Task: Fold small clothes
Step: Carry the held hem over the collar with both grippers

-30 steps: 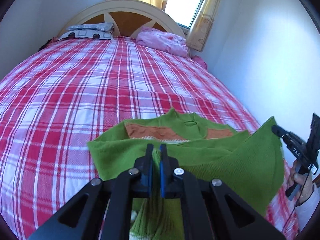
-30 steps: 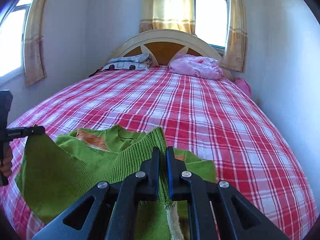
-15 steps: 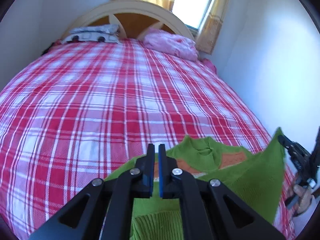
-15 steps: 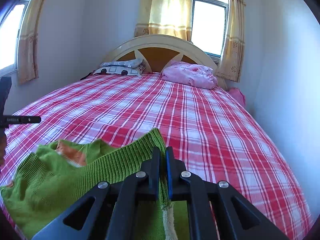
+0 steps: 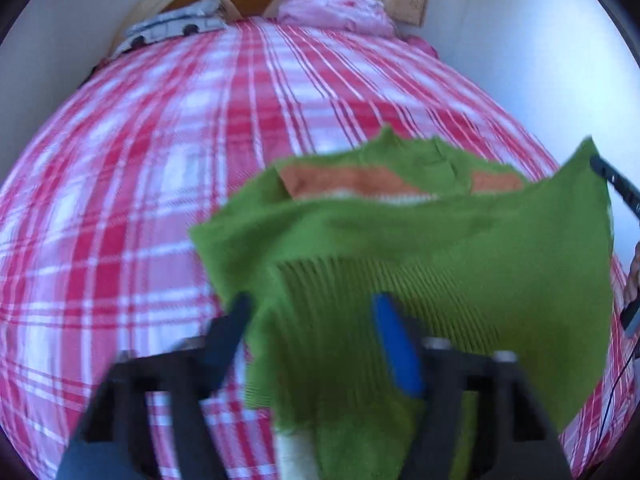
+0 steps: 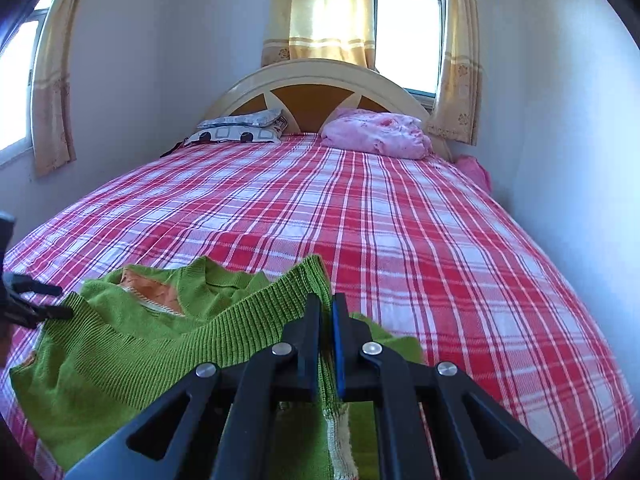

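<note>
On the red-and-white plaid bed, our left tongs were spreading apart, the ribbed hem of the small green sweater lying loosely between the two fingers, which no longer pinched it. That view was blurred, so we could not tell whether the cloth touched either finger. The sweater lay at the near end of the bed, its orange stripe and neckline facing the headboard. To the right, our right tongs stood together, clamped on the knit hem and holding one corner up off the covers. The far corner of the hem hung from those tongs at the right edge of the left wrist view. At the head of the bed a patterned grey pillow sat on the left and a crumpled pink blanket on the right, below yellow curtains and a bright window. We could read no brand, label or lettering on the sweater or the bedding, and we saw no container on the bed.
</note>
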`<state>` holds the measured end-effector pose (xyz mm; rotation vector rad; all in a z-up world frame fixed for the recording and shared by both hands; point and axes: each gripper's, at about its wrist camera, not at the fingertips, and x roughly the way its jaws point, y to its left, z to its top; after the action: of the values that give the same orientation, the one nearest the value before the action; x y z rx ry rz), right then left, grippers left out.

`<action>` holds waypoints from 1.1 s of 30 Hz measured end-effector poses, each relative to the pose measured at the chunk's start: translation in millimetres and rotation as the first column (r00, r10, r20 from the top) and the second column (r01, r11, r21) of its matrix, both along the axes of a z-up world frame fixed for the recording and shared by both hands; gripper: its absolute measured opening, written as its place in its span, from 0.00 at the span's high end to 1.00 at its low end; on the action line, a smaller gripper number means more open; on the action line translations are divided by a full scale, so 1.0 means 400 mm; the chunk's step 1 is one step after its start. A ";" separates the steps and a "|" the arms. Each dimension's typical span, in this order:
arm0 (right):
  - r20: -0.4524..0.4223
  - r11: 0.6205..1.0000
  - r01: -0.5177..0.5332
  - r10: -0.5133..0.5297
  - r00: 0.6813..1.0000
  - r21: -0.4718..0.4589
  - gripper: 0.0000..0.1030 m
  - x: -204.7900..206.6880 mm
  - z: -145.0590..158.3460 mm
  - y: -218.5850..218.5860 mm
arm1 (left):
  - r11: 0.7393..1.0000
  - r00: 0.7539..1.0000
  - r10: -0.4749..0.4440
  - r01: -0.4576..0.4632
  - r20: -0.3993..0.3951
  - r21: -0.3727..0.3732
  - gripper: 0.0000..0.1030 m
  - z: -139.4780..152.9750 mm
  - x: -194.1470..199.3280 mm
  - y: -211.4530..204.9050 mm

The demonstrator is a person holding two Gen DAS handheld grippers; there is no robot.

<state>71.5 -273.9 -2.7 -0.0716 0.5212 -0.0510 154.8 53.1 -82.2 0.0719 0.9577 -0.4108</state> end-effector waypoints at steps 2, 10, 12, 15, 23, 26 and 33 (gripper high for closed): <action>-0.003 1.000 0.005 -0.005 1.000 -0.002 0.95 -0.011 0.000 0.001 | 1.000 1.000 0.002 -0.002 0.000 0.000 0.78 -0.012 -0.011 -0.013; 0.031 1.000 0.010 -0.010 0.999 -0.007 0.95 -0.079 0.032 0.006 | 0.994 0.994 0.031 -0.020 0.104 -0.105 0.87 0.073 -0.062 0.028; 0.054 1.000 0.002 0.000 0.999 -0.028 0.95 -0.090 0.054 0.014 | 0.992 0.995 0.038 -0.026 0.096 -0.122 0.87 0.097 -0.050 0.034; 0.071 0.998 -0.019 0.023 0.997 -0.054 0.95 -0.082 0.078 0.023 | 0.994 0.996 0.053 -0.045 0.077 -0.098 0.87 0.113 -0.020 0.029; 0.064 1.000 -0.020 0.021 0.998 -0.014 0.95 -0.081 0.062 0.023 | 0.997 0.997 0.019 -0.013 0.071 -0.082 0.93 0.077 -0.033 0.026; 0.047 1.000 -0.014 0.014 0.999 0.002 0.95 -0.079 0.048 0.014 | 0.999 0.997 0.033 -0.032 0.074 -0.015 0.80 0.068 -0.034 0.018; 0.040 1.000 -0.012 0.011 0.999 0.004 0.95 -0.084 0.046 0.010 | 0.998 0.993 0.053 -0.050 0.104 -0.031 0.51 0.066 -0.036 0.023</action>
<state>37.8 -270.0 15.7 -0.0696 0.4806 -0.0401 140.5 62.4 -55.9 0.0421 0.8485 -0.3697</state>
